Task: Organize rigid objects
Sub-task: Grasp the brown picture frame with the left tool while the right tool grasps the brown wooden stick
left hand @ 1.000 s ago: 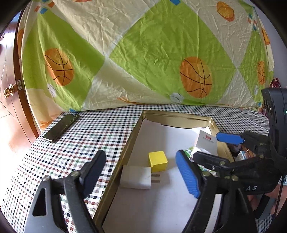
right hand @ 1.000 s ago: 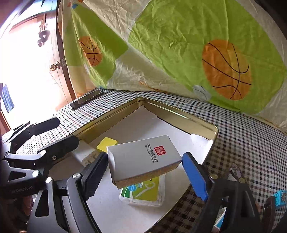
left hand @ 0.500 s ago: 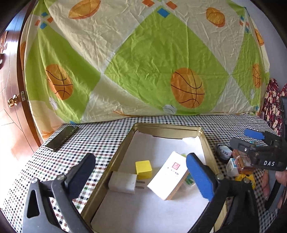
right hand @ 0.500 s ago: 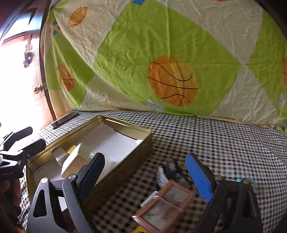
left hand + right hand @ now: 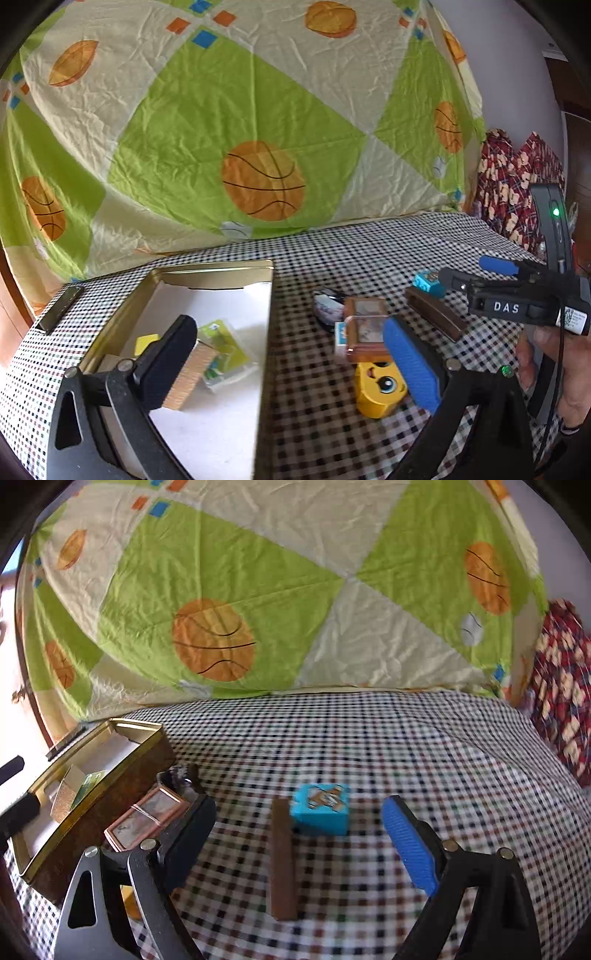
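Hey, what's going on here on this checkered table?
A person is sorting small items into a gold tin using two handheld grippers. The tin holds a white box, a green packet and a yellow block. Both the right gripper and left gripper are open and empty. The right one faces a brown bar and blue cube on the cloth.

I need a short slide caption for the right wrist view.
Open right hand-held gripper above brown bar and blue cube; gold tray at left.
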A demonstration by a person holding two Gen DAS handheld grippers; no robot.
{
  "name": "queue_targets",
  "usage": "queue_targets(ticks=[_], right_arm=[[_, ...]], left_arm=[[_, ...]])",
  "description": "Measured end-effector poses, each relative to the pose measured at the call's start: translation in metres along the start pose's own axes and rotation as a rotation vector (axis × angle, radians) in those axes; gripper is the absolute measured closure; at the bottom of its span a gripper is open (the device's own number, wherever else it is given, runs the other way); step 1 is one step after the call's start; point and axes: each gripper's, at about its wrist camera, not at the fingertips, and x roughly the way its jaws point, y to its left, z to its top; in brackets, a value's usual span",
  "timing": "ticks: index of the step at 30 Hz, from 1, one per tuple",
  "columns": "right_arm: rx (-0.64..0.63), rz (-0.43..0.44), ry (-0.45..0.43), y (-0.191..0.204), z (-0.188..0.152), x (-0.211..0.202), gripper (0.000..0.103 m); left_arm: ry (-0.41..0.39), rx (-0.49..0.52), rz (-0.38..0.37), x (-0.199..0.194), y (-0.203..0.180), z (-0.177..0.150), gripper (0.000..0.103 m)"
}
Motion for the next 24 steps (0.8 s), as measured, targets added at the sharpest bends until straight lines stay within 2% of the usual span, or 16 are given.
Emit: queue_targets(ticks=[8, 10, 11, 15, 20, 24], right_arm=[[0.005, 0.008, 0.053, -0.012, -0.003, 0.004, 0.01], [-0.026, 0.017, 0.088, -0.006, -0.003, 0.011, 0.015], [-0.036, 0.023, 0.111, -0.004, -0.003, 0.015, 0.018], [-0.035, 0.064, 0.199, -0.005, -0.006, 0.031, 0.034], [-0.064, 0.077, 0.265, 0.002, -0.011, 0.042, 0.035], [-0.085, 0.089, 0.336, 0.007, -0.015, 0.054, 0.043]], left_arm=[[0.037, 0.058, -0.018, 0.021, -0.038, 0.003, 0.001], [0.049, 0.082, -0.013, 0.029, -0.046, 0.006, 0.002], [0.056, 0.091, -0.012, 0.032, -0.048, 0.007, 0.006], [0.082, 0.094, -0.023, 0.043, -0.052, 0.005, 0.011], [0.118, 0.097, -0.049, 0.056, -0.056, 0.003, 0.016], [0.152, 0.094, -0.056, 0.069, -0.056, 0.002, 0.023]])
